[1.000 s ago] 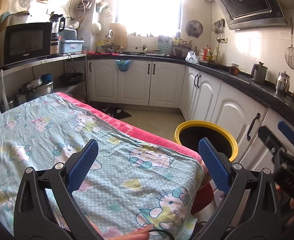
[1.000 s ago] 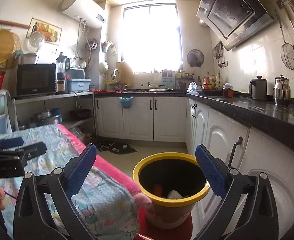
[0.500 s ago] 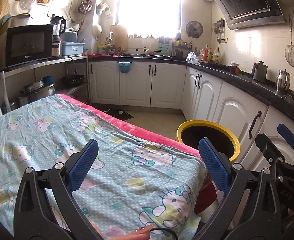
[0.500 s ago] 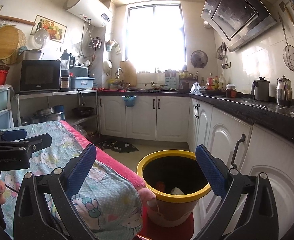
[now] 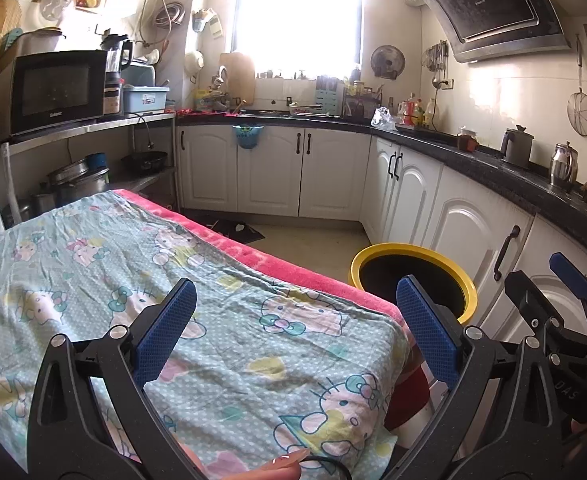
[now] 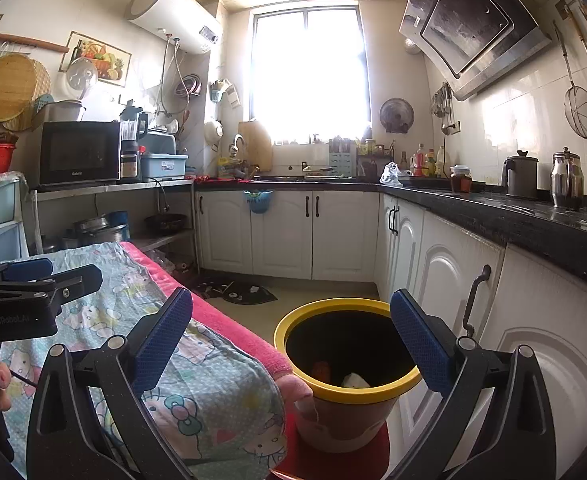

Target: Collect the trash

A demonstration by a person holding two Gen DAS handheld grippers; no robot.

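Yellow-rimmed bin (image 6: 347, 364) on the floor at 6 o'clock of the right wrist view, between the cloth-covered worktop (image 6: 197, 384) and the white cupboards (image 6: 449, 280); dark inside, with trash at the bottom: something orange-red (image 6: 320, 369) and a white scrap (image 6: 353, 380), lying near each other, too small to identify. Seen from the left wrist too, same bin (image 5: 413, 256) at 3 o'clock, only the rim and black interior visible, contents hidden.

Right tongs (image 6: 291, 334) spread wide, released, grasping nothing, blue pads (image 6: 163, 336) either side of the bin mouth and above it. Left tongs (image 5: 295, 330) likewise wide apart and empty, hanging over the patterned cloth (image 5: 133, 280), with the pink blanket edge (image 5: 253, 256) running along the far side toward 2 o'clock. No loose trash visible on the cloth in either view.

Right tongs also visible at 4 o'clock in the left view (image 5: 549, 304); left tongs at 9 o'clock in the right view (image 6: 41, 276), over the cloth. Fingertips (image 6: 1, 376) at the left edge of the right view.

Black microwave (image 6: 77, 152) on a shelf at 10 o'clock, bright window (image 6: 309, 72) at 12 o'clock, dark counter (image 6: 513, 208) with kettles at 3 o'clock.
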